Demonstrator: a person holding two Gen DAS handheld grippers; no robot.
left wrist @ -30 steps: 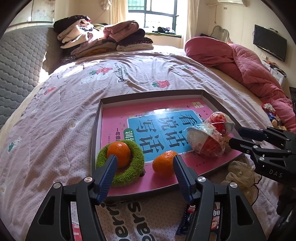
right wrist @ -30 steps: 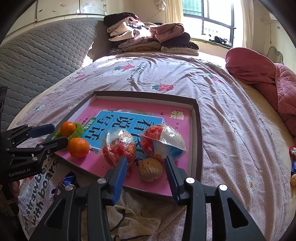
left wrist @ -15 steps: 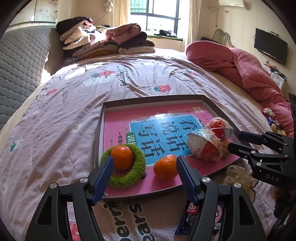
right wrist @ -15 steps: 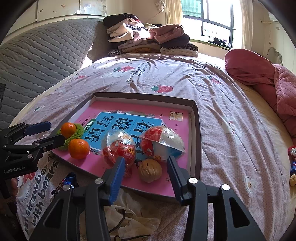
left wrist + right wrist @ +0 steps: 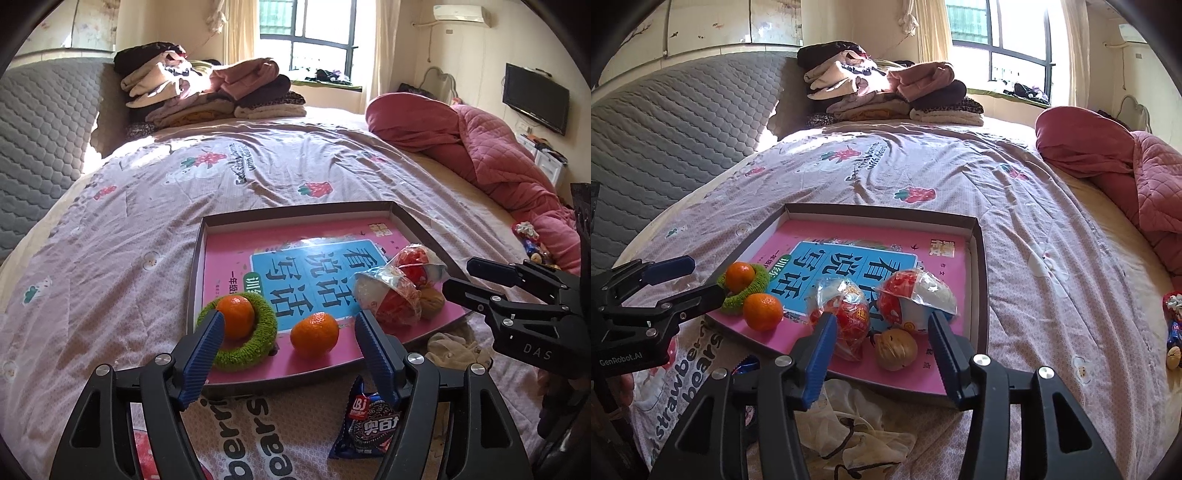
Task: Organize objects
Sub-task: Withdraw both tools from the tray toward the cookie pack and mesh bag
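Resting on the bed [image 5: 147,206], a shallow tray [image 5: 201,236] holds a pink book [image 5: 236,243] that covers its floor. One orange [image 5: 236,317] sits inside a green ring [image 5: 266,336] at the tray's near left corner; a second orange [image 5: 314,334] lies just beside the ring, apart from it. Two wrapped toys [image 5: 846,314] [image 5: 916,295] and a walnut [image 5: 895,349] lie toward the near right corner. A snack packet [image 5: 365,424] lies on the bed just outside the tray's near edge. Left gripper [image 5: 288,336]: jaws wide, having just been opening, nothing held. Right gripper [image 5: 882,339]: jaws about half apart, just been opening, the walnut between them in view but not gripped.
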